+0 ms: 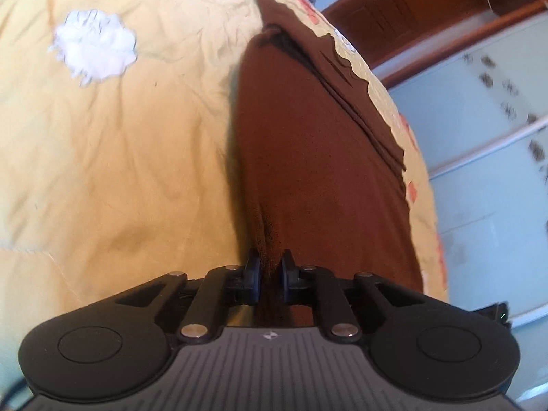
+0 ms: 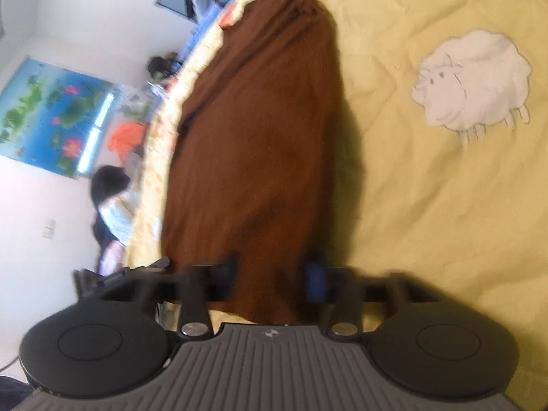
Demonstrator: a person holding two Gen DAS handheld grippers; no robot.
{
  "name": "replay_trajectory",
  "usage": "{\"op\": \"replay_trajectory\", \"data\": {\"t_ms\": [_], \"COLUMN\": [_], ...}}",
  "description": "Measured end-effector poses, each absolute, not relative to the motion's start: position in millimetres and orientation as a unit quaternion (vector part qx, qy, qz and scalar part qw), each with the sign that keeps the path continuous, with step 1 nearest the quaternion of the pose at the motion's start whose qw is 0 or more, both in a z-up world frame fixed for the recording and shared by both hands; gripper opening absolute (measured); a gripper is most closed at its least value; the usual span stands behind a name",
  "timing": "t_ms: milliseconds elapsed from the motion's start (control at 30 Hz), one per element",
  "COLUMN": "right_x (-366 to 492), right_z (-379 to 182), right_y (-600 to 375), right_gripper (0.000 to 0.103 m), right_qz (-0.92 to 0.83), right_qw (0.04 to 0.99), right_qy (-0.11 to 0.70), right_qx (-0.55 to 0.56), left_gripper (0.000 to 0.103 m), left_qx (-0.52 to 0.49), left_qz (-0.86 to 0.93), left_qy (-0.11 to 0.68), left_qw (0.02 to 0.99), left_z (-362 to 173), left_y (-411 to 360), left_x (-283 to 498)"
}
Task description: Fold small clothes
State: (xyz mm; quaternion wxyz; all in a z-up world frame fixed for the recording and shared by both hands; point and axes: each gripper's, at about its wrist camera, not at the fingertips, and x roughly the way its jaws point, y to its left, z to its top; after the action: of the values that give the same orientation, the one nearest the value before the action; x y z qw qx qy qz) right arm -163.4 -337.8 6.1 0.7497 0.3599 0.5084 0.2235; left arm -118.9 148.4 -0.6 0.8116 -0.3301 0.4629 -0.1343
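A brown garment (image 1: pixel 308 157) lies stretched along the edge of a yellow bedspread (image 1: pixel 120 171). My left gripper (image 1: pixel 270 270) is shut on one end of it, with cloth pinched between the pads. In the right wrist view the same brown garment (image 2: pixel 260 130) runs away from my right gripper (image 2: pixel 274 274). Its jaws stand apart with the cloth's near end between them. The view is blurred, and I cannot see the pads pressing the cloth.
The bedspread (image 2: pixel 428 205) has a white sheep print (image 2: pixel 472 82) and another white print (image 1: pixel 96 48). A wooden cabinet (image 1: pixel 428 10) and tiled floor lie past the bed's edge. A wall poster (image 2: pixel 54 116) and piled items (image 2: pixel 116 202) stand beside the bed.
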Motion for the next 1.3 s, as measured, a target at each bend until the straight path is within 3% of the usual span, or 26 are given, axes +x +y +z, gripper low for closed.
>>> {"op": "replay_trajectory", "data": {"t_ms": [167, 300, 400, 433, 467, 500, 533, 733, 800, 867, 933, 1200, 1300], "right_x": [-177.2, -187.4, -190.8, -191.4, -192.5, -193.4, -192.8, -180.2, -180.9, -181.7, -181.8, -181.7, -182.4], "right_z": [18.1, 11.4, 11.3, 12.4, 14.2, 16.1, 17.3, 2.6, 1.6, 0.8, -1.3, -9.8, -6.4], "right_y": [-345.9, -362.4, -357.5, -357.7, -358.5, -359.0, -359.1, -348.2, -343.8, -342.8, -342.7, -351.1, -353.1], "right_gripper": [0.013, 0.01, 0.027, 0.043, 0.059, 0.065, 0.07, 0.07, 0.065, 0.039, 0.021, 0.021, 0.036], "right_qz": [0.216, 0.194, 0.2, 0.205, 0.211, 0.215, 0.217, 0.251, 0.256, 0.249, 0.241, 0.245, 0.246], "right_qw": [0.77, 0.774, 0.77, 0.769, 0.767, 0.767, 0.767, 0.72, 0.718, 0.719, 0.721, 0.705, 0.707], "right_qy": [0.508, 0.511, 0.506, 0.502, 0.496, 0.491, 0.488, 0.506, 0.506, 0.514, 0.527, 0.531, 0.523], "right_qx": [0.32, 0.319, 0.332, 0.338, 0.348, 0.354, 0.356, 0.403, 0.404, 0.396, 0.38, 0.402, 0.407], "left_gripper": [0.009, 0.013, 0.038, 0.056, 0.063, 0.073, 0.074, 0.074, 0.074, 0.074, 0.074, 0.074, 0.074], "left_qx": [-0.281, -0.305, -0.345, -0.367, -0.386, -0.401, -0.409, -0.444, -0.435, -0.443, -0.448, -0.459, -0.479], "left_qz": [-0.127, -0.147, -0.148, -0.157, -0.166, -0.172, -0.175, -0.199, -0.206, -0.199, -0.174, -0.154, -0.185], "left_qy": [0.453, 0.459, 0.465, 0.459, 0.452, 0.448, 0.446, 0.452, 0.455, 0.453, 0.439, 0.41, 0.415], "left_qw": [0.837, 0.821, 0.802, 0.794, 0.787, 0.781, 0.777, 0.748, 0.749, 0.748, 0.76, 0.773, 0.751], "left_z": [19.2, 10.5, 3.8, 0.8, -0.9, -2.2, -3.9, -13.1, -12.0, -12.0, -7.9, -8.3, -14.6], "left_y": [158.3, 161.3, 165.9, 168.4, 170.0, 170.5, 169.4, 158.0, 154.7, 160.4, 173.7, 186.0, 177.5], "left_x": [-134.0, -140.9, -143.6, -146.8, -149.8, -151.7, -152.4, -147.5, -146.8, -145.6, -144.7, -112.2, -96.7]}}
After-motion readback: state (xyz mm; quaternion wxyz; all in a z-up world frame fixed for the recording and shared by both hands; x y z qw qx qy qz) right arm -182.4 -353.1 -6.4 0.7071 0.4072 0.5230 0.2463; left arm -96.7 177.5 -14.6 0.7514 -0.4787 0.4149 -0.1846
